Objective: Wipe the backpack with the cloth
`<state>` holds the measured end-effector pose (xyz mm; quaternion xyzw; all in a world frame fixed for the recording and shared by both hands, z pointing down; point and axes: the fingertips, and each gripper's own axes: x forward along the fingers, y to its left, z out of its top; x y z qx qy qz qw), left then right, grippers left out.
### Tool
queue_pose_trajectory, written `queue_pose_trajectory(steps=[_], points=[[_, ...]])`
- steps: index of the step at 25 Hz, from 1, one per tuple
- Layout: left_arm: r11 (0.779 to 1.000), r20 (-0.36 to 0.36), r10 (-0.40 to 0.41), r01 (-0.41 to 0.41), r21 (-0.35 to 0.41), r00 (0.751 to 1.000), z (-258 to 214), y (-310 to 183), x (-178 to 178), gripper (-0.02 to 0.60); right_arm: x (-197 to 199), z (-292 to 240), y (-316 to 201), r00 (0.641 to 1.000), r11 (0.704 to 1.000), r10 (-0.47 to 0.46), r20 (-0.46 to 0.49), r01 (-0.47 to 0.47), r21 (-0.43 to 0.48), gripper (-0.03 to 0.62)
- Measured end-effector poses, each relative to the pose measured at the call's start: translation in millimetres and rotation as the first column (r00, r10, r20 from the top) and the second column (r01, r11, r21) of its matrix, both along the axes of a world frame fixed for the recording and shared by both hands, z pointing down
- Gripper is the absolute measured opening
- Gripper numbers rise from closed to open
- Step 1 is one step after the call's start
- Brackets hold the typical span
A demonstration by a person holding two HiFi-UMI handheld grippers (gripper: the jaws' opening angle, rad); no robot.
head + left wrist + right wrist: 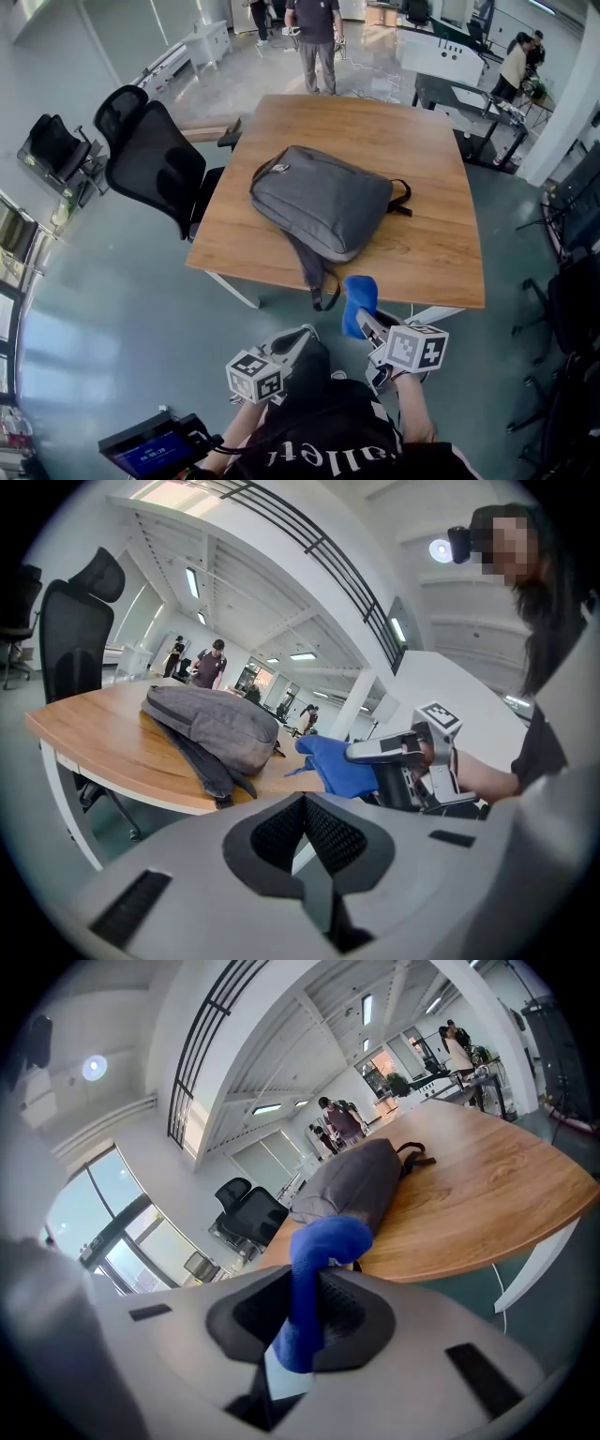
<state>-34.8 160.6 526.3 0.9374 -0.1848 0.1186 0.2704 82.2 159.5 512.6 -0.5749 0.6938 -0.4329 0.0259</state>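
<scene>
Table edge: near edge of the table (427, 164) runs across lower centre of the head view; both grippers are below it, off the top.
Open room: bare wood right of and behind the backpack; bare floor (112, 319) at lower left.
Backpack (323, 202): grey, lying flat at frame centre, toward the left half of the table. What is inside it does not show.
Strap (321, 286): dark, trails from the backpack over the near edge and hangs below it.
Cloth (359, 302): blue, bunched, sticking up out of the right gripper just below the near edge, right beside the strap, clear of the backpack.
Right gripper (366, 321): clenched on the cloth, lower centre.
Left gripper (302, 336): jaws together with nothing between them, lower centre, left of the right one.
Chair (155, 159): black, against the table's left side.
Person (316, 28): standing past the far edge, top centre.
</scene>
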Motion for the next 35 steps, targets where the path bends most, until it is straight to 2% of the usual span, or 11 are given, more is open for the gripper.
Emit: queue_pose_trajectory(steps=[6, 15, 23, 31, 35], points=[[0.999, 0.007, 0.006, -0.006, 0.033, 1.0, -7.2, 21.5, -3.5, 0.0, -14.8, 3.2, 24.3, 1.0, 1.0, -0.015, -0.013, 0.015, 0.018, 0.069], [0.999, 0.0, 0.02, -0.02, 0.029, 1.0, -4.2, 34.5, 2.9, 0.0, -30.3, 17.8, 44.3, 0.994, 0.997, -0.072, -0.087, 0.073, 0.008, 0.069], [0.998, -0.007, 0.057, -0.057, 0.022, 0.998, -6.7, 45.2, 11.5, 0.0, -39.9, 19.2, 51.4, 0.99, 0.995, -0.097, -0.103, 0.097, -0.002, 0.069], [0.998, -0.03, 0.052, -0.051, 0.042, 0.998, -13.1, 31.4, 17.1, 0.0, -44.7, 12.8, 51.3, 0.984, 0.992, -0.123, -0.132, 0.124, -0.004, 0.069], [0.996, -0.009, 0.076, -0.076, 0.047, 0.997, -21.7, 44.1, 24.4, 0.0, -41.5, 11.6, 58.9, 0.98, 0.991, -0.133, -0.146, 0.131, -0.019, 0.069]])
